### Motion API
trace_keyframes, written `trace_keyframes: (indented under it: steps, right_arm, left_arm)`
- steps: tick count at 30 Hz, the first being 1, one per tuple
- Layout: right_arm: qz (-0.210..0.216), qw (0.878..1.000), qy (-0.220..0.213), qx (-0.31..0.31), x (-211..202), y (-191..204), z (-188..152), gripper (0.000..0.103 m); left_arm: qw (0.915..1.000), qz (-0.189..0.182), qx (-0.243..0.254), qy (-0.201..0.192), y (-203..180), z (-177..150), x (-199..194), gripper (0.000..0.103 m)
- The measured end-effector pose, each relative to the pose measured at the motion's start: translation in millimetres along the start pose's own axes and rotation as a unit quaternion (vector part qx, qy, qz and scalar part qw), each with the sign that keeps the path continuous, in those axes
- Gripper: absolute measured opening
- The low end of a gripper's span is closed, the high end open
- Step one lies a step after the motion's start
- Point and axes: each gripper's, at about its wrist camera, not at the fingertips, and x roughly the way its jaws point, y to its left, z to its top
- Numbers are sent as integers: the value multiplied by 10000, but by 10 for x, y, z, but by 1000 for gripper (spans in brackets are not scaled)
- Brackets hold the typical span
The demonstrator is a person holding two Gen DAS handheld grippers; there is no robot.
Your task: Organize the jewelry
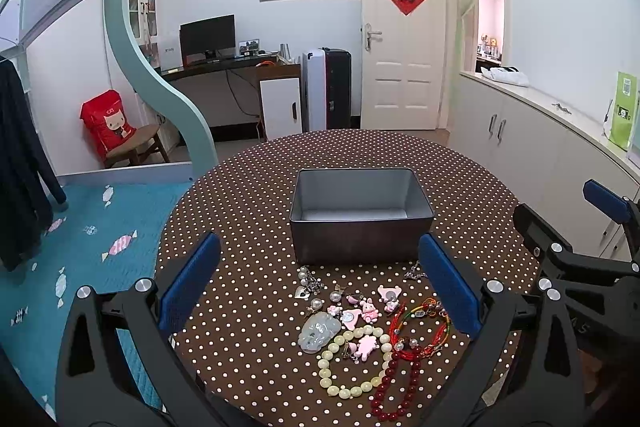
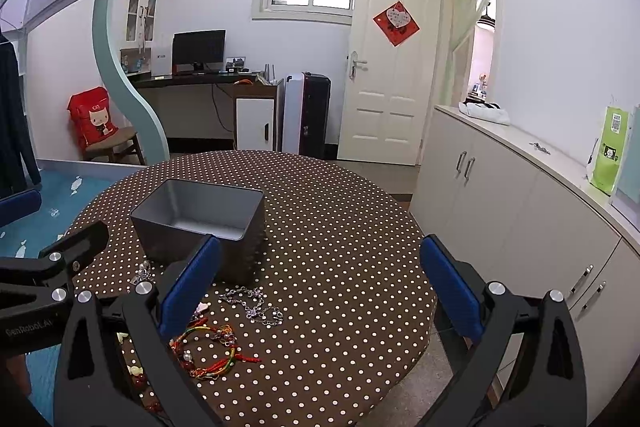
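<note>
The jewelry pile (image 1: 360, 331) lies near the tabletop's (image 1: 248, 211) near edge, just in front of the empty tin box (image 1: 360, 219). The left claw (image 1: 320, 291) hangs wide open, holding nothing, directly above the pile, nearer than the right claw (image 2: 320, 291), which is also open and empty, with the silver chain (image 2: 254, 305) between its fingers.

Brown white-dotted tablecloth (image 1: 248, 211), grey box (image 1: 362, 223), dark-red beads (image 1: 394, 383).

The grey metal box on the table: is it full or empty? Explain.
Empty. The grey box shows only its bare floor and walls in both views; the jewelry lies outside it on the table.
</note>
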Motion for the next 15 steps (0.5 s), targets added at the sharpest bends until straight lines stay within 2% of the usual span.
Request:
trace_keyframes:
  steps: [8, 15]
  right_arm:
    - [514, 9983, 234, 174, 78, -50, -23, 96]
    - [489, 9983, 270, 139, 51, -30, -42, 96]
  left_arm:
    - [10000, -18, -58, -19, 43, 4, -14, 98]
    - [10000, -16, -54, 40, 40, -11, 5, 98]
